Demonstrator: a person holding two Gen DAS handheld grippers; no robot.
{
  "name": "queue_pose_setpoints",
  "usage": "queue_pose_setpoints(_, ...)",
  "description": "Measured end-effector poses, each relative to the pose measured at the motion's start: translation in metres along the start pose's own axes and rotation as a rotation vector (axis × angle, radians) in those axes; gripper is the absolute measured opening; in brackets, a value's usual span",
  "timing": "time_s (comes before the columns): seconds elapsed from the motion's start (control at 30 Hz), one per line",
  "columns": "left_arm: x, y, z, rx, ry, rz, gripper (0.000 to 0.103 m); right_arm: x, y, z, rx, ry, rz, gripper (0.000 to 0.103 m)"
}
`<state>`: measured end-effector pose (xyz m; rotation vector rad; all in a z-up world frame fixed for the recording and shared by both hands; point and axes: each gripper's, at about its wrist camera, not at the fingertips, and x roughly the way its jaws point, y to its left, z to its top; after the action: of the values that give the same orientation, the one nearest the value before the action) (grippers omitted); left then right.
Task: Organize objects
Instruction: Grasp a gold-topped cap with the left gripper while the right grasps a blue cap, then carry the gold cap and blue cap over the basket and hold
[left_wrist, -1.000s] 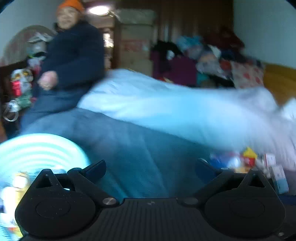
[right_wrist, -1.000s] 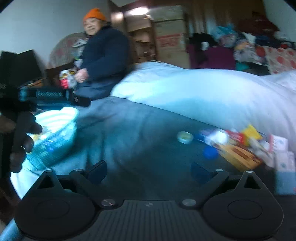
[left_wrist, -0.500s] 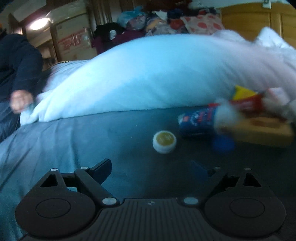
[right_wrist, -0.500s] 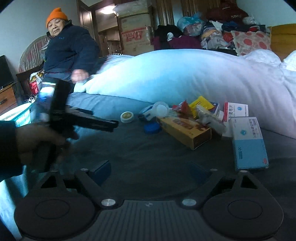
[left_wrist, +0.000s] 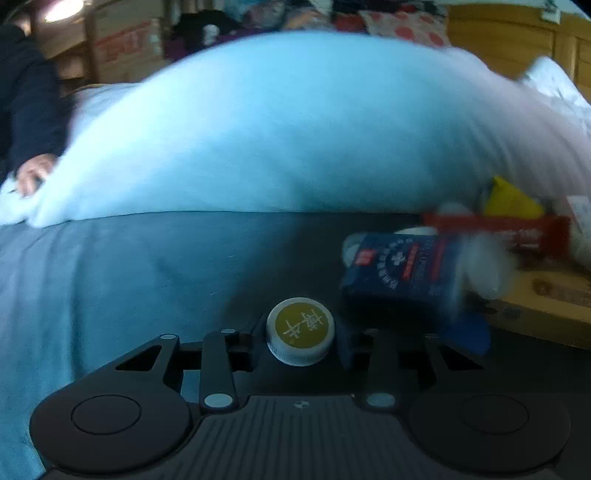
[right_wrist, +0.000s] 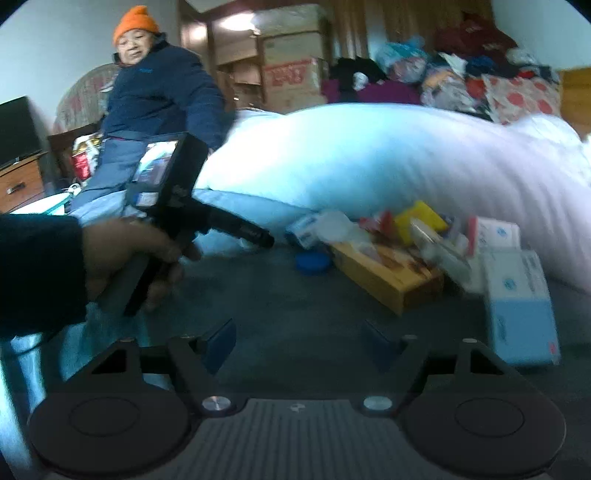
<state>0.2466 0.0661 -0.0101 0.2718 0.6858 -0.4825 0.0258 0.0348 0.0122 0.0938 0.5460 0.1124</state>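
Left hand-held gripper (left_wrist: 300, 341), wide apart half a second ago, has now narrowed around the small yellow-topped jar (left_wrist: 300, 331) on the bed (left_wrist: 110, 266), so pickup looks begun; right hand-held gripper (right_wrist: 299, 345) stays wide, empty.

Matt cloth bedsheet (left_wrist: 110, 266); ribbed white plastic cap (left_wrist: 300, 331); cardboard boxes (right_wrist: 388, 273).

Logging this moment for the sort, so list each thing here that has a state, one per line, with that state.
left gripper: shut on the small jar, low over the bedspread.
small jar: yellow lid on, held between the fingers.
right gripper: open, empty.
dark blue box: lying on its side, closed.
yellow-brown carton: lying flat, closed.
light blue box: lying flat, closed.
blue cap: loose on the bedspread.
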Motion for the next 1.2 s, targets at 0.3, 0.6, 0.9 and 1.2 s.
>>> queue_pose_setpoints(0.3, -0.092, 0.021, -0.033, -0.116, -0.044, 0.071, 0.04, 0.13, -0.001, 0.051, 0.006, 0.085, 0.009, 0.067)
queue_pose_setpoints(0.6, -0.102, 0.024, -0.043, -0.147, -0.051, 0.057, 0.04, 0.185, 0.011, 0.059, -0.06, 0.154, -0.108, 0.059)
queue_pose_setpoints(0.9, -0.135, 0.032, -0.042, -0.226, -0.031, 0.133, 0.04, 0.102, 0.026, 0.064, 0.003, 0.06, -0.023, 0.042)
queue_pose_setpoints(1.2, -0.235, 0.069, -0.02, -0.292, -0.103, 0.297, 0.04, 0.003, 0.102, 0.147, -0.072, -0.166, 0.093, 0.042)
